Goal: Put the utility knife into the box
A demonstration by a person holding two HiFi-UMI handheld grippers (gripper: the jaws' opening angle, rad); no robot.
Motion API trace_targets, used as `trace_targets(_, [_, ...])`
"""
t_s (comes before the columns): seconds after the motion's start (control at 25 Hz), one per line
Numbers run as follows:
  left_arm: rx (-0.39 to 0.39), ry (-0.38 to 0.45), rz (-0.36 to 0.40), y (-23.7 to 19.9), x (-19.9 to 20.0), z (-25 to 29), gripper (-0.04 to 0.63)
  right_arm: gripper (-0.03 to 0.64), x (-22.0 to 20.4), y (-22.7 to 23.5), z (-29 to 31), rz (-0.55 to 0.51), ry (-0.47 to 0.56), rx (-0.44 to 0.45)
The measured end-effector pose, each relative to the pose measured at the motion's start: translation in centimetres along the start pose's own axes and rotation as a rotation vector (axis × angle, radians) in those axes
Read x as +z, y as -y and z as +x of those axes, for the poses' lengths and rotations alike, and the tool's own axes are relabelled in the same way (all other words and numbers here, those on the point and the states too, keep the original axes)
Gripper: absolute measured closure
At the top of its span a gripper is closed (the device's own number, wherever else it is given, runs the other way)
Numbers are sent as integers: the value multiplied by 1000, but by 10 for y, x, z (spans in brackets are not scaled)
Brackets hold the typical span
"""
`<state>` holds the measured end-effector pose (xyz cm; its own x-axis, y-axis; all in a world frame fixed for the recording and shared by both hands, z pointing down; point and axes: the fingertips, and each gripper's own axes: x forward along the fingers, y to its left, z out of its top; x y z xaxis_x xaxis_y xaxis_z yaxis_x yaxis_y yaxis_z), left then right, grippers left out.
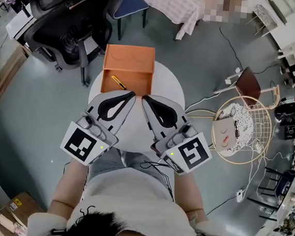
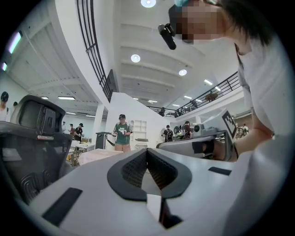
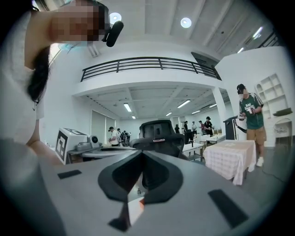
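Utility knife point(image 1: 118, 82) lay inside the open orange box point(image 1: 138, 82), near its left wall. It looked slim, with a yellow body and dark ends, lying on a diagonal. The box sat on the round white counter point(image 1: 167, 84), lid flipped back. Left tool point(image 1: 132, 94) and right tool point(image 1: 145, 97) were both clenched on nothing. They were held low near the person's body, tips close together, likely parked because placement looked done.

Round white table point(image 1: 172, 86) stands on grey floor point(image 1: 34, 104). 1 black office chair point(image 1: 63, 24) behind it, left. 1 wire chair point(image 1: 244, 132) to the right, cables point(image 1: 206, 99) trailing between. Checked tablecloth point(image 1: 171, 3) beyond.
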<state>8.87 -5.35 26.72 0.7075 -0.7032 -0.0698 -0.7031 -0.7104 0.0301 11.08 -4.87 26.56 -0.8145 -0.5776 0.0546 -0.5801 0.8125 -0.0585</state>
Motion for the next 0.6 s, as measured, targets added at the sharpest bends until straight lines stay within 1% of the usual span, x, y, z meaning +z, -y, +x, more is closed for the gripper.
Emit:
trace_targets(0.08, [15,-19,5,6,-2,-1,586,611,2,-3,-6,-13,7,13])
trace_targets(0.44, [43,9,33,35,4,-2,586,611,6,-11,-32,-39,26,53])
trace_targets(0.6, [57,-1,38,43,5,-3,586,611,8,-13,-41,-44,30,62])
